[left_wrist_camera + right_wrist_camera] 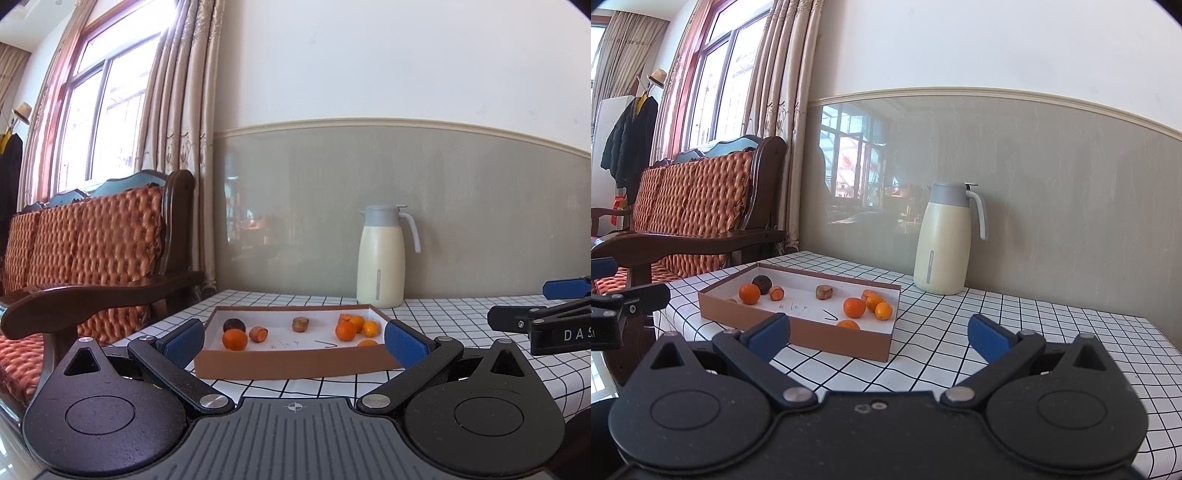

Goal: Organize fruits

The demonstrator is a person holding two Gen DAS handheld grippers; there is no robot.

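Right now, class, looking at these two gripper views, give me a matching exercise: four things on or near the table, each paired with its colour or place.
Things:
1. jug
2. dark round fruit
3. box
4. sofa

Descriptions:
A. brown outer walls, white inside
B. beside the table, under the window
C. cream body, grey lid
D. far left part of the box

Pairs: 1-C, 2-D, 3-A, 4-B

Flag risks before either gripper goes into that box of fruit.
1. The oranges at the right end sit bunched together; open jaws may nudge neighbours and set them rolling.
2. The cardboard box looks light; catching its wall could slide it on the tablecloth.
3. The jug stands just behind.
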